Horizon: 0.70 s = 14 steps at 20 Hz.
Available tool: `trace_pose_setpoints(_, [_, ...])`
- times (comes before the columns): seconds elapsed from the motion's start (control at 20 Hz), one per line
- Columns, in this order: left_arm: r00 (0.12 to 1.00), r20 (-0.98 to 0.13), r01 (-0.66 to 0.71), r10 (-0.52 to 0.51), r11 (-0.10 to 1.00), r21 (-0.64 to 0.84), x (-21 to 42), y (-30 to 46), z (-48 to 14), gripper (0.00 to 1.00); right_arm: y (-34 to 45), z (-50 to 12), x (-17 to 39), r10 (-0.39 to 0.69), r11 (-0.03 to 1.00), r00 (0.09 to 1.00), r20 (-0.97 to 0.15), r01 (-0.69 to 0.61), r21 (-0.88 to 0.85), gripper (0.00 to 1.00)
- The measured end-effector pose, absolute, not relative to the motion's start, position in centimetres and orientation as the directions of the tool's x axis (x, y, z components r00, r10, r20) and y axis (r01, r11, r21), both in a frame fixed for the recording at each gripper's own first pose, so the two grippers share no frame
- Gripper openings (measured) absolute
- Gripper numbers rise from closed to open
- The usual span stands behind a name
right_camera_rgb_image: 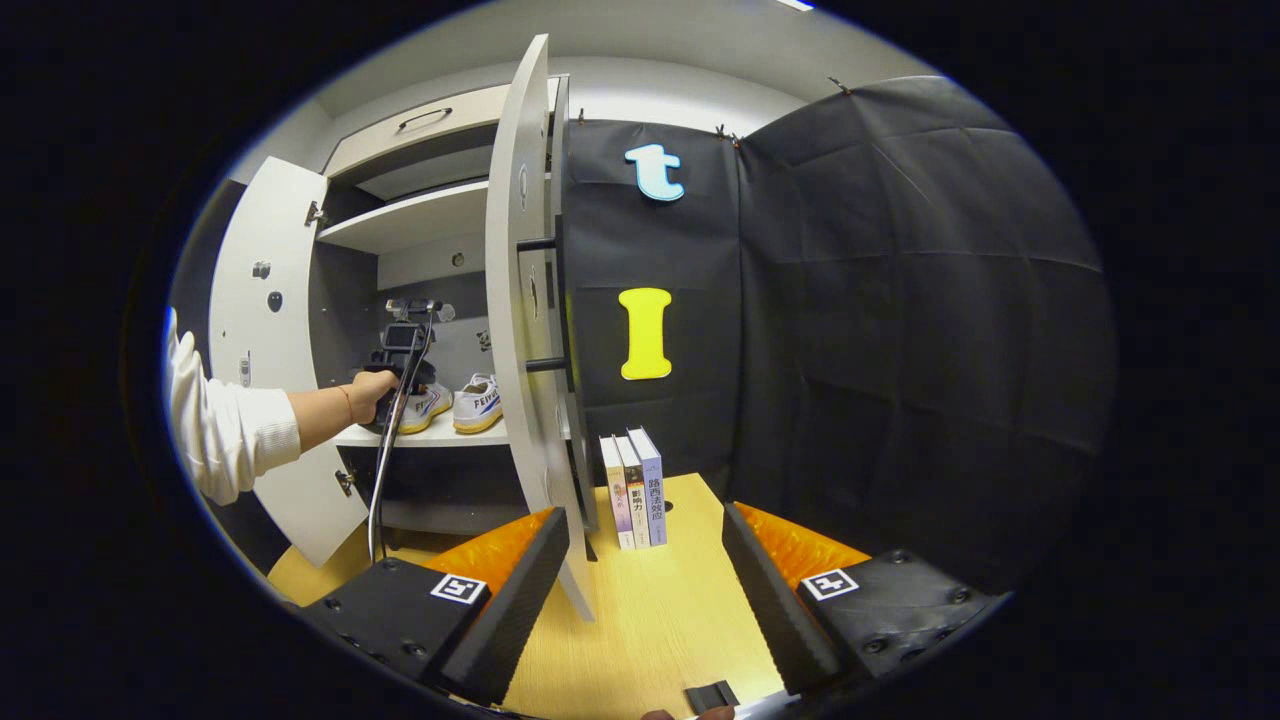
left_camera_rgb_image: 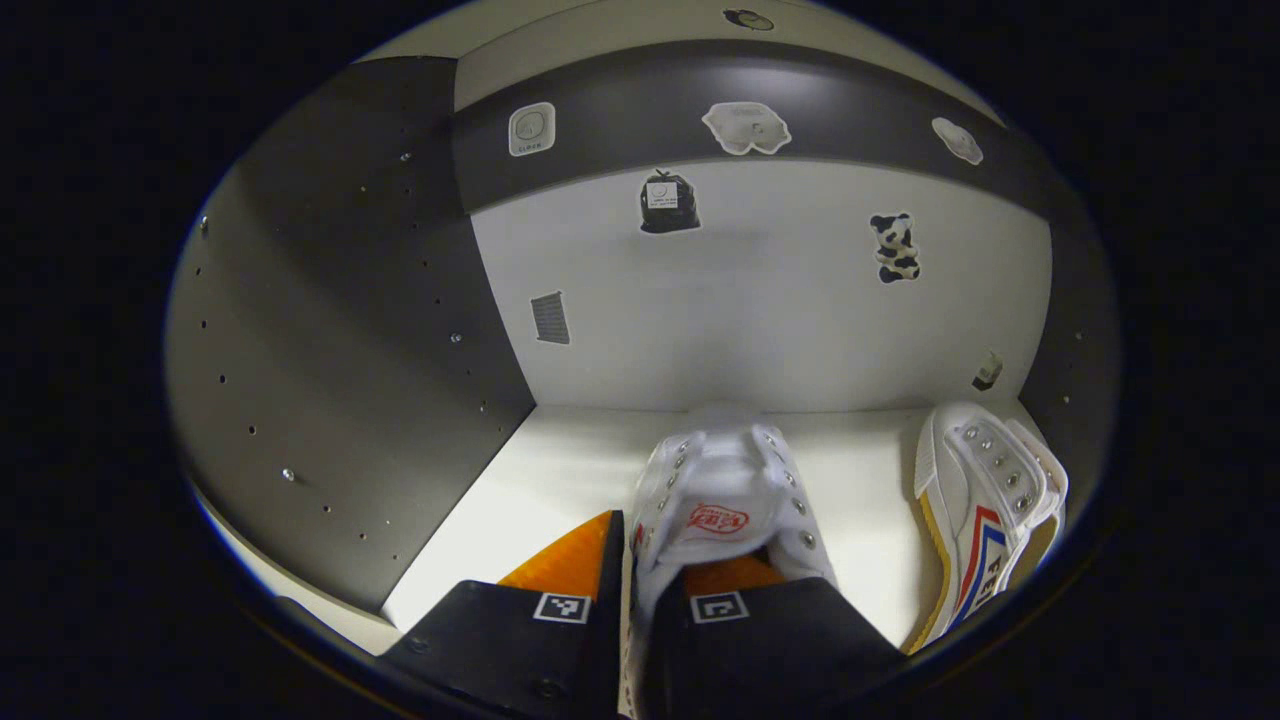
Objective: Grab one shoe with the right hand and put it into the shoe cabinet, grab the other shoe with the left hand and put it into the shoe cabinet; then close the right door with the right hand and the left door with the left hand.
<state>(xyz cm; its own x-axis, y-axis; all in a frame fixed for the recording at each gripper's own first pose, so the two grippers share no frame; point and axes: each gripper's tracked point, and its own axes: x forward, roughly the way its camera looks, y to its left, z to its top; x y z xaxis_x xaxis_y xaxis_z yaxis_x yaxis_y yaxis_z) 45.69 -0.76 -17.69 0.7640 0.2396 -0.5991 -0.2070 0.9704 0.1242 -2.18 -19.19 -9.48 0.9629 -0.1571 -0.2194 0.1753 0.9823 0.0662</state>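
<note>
Left gripper is reaching into the shoe cabinet, its fingers clamping the collar of a white shoe sitting mid-shelf. The second shoe is lying near the shelf's right edge, seemingly tilted on its side. Right gripper is hovering outside, fingers apart, just beside the open right door.
</note>
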Motion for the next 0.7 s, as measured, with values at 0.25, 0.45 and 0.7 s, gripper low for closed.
trace_pose_setpoints(0.25, [0.811,-0.549,-0.169,0.205,0.979,0.116,43.5,-1.5,-15.2,0.49,-19.4,-9.6,-2.1,-0.133,0.983,0.967,-0.216,0.157,0.1,0.98])
trace_pose_setpoints(0.45, [0.846,-0.51,-0.104,0.153,0.987,0.123,40.7,-2.8,-13.2,0.77,-19.8,-9.0,-1.5,-0.1,0.986,0.974,-0.202,0.124,0.11,0.99])
trace_pose_setpoints(0.7, [0.875,-0.473,-0.055,0.104,0.992,0.116,36.2,-3.9,-11.0,0.87,-20.0,-7.5,0.2,-0.068,0.99,0.983,-0.169,0.088,0.111,0.99])
